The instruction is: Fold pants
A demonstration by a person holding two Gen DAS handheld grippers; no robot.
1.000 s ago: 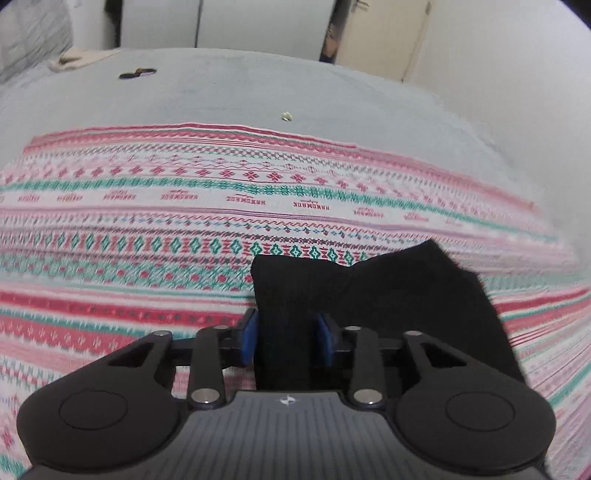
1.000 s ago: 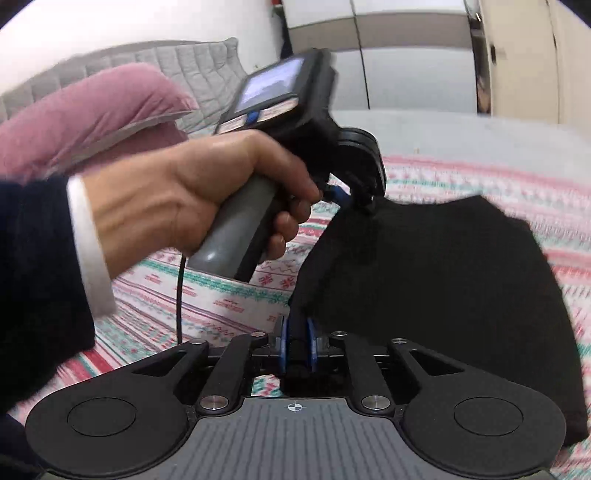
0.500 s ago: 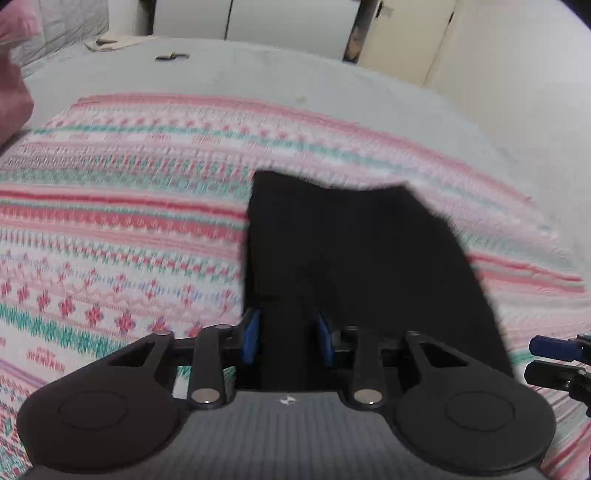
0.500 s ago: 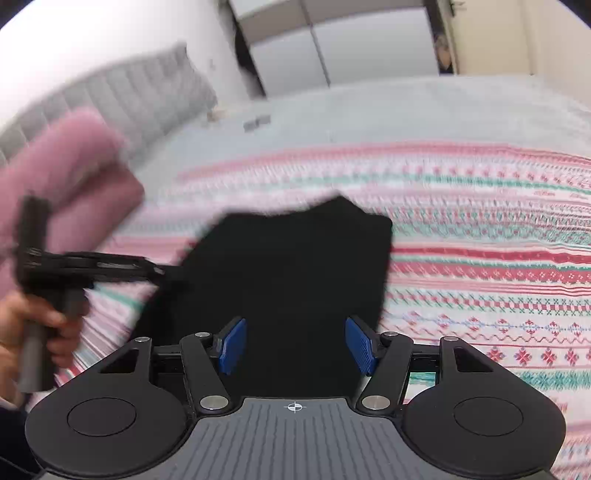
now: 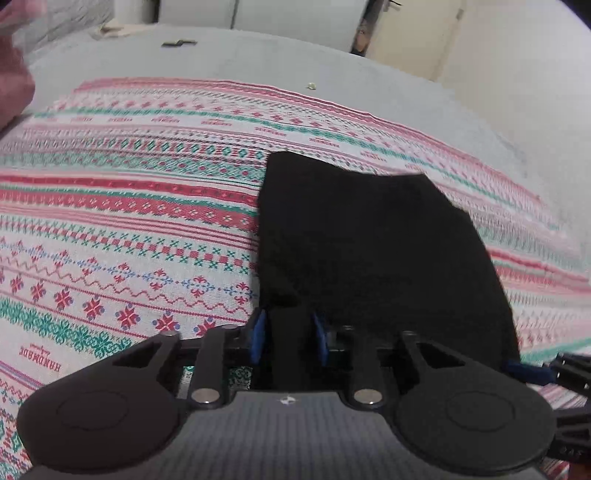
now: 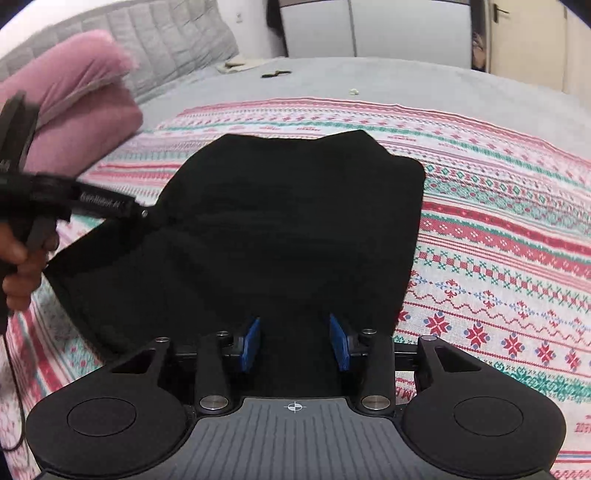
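The black pants (image 5: 369,243) lie folded into a compact block on the patterned blanket (image 5: 129,221); they also fill the middle of the right wrist view (image 6: 277,229). My left gripper (image 5: 290,341) is shut on the near left edge of the pants, with a fold of black cloth between its blue pads. In the right wrist view the left gripper (image 6: 147,216) holds that edge lifted. My right gripper (image 6: 294,345) is open over the near edge of the pants, its blue pads wide apart. Its tip shows at the right edge of the left wrist view (image 5: 532,371).
A pink pillow (image 6: 74,110) and a grey quilted headboard (image 6: 166,40) are at the left. The grey bedsheet (image 6: 369,77) carries small dark and pale items far back. White wardrobe doors (image 6: 388,26) and a cream door stand behind the bed.
My right gripper let go of the pants and opened a second ago, then narrowed a little. My left gripper kept its hold and pulled back, so more of the pants lies ahead of it.
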